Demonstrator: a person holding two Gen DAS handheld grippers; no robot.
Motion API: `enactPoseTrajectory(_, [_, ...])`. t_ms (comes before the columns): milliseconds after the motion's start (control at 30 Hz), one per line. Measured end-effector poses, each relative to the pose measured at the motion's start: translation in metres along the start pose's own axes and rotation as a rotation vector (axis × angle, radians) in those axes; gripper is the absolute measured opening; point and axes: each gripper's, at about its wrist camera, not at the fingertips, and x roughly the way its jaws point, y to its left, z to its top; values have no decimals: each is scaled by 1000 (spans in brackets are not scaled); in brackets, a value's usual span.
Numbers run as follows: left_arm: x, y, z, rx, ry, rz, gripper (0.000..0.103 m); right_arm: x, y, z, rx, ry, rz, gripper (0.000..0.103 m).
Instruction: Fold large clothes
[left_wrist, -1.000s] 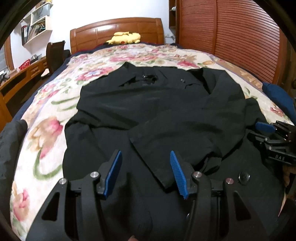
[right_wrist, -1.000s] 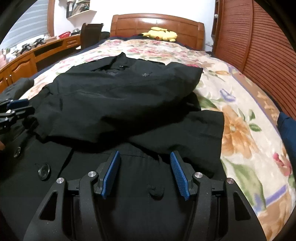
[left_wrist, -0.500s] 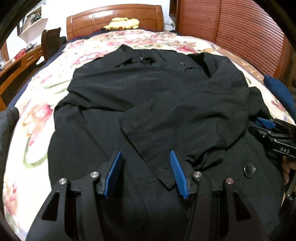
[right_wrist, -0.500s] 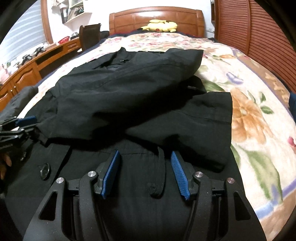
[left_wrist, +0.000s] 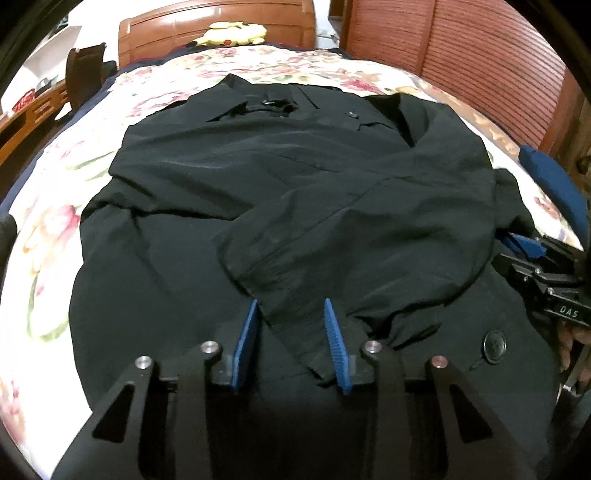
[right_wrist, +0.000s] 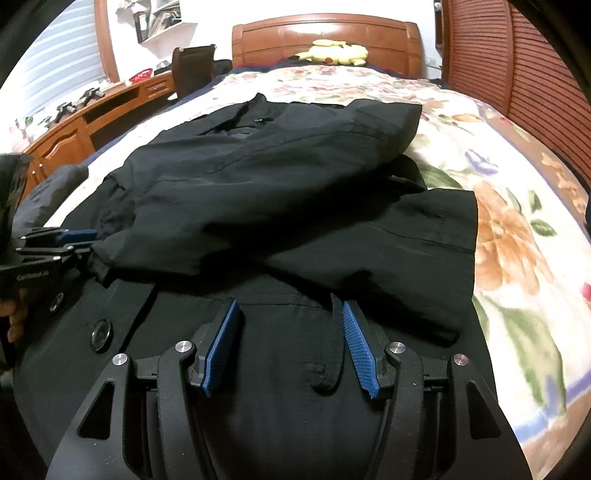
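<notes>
Across the frame's centre, our large black button-front coat (left_wrist: 295, 192) lies on the flowered bedspread (left_wrist: 48, 229), sleeves folded in.
We have lowered both grippers: left gripper (left_wrist: 291, 343) narrowed over a sleeve cuff, right gripper (right_wrist: 290, 343) spread above the hem.

The right gripper (right_wrist: 290, 332) hovers low over the black coat (right_wrist: 258, 192), fingers (right_wrist: 356, 339) spread apart. Both sleeves lie folded across its chest on the floral bed (right_wrist: 517, 229).

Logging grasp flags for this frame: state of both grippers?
Left gripper: open, jaws apart over the black coat, holding nothing.
Right gripper: open, jaws apart over the coat's lower part, holding nothing.
</notes>
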Motion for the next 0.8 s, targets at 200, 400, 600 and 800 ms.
enactPoseTrajectory(200, [-2,-7,2,35,-7,-21,7,-1,2,-1,-8,-4,-2,58])
enactPoseTrajectory(400, [-37,4,3,32,-114,85,1,-3,2,-1,1,-10,9,58])
enactPoseTrajectory(600, [-84,39,-2,13,-214,175,1,-4,2,-1,-5,-12,5,58])
enactPoseTrajectory(800, [-116,71,-13,-35,-268,215,1,-3,4,-1,-10,-12,-4,58])
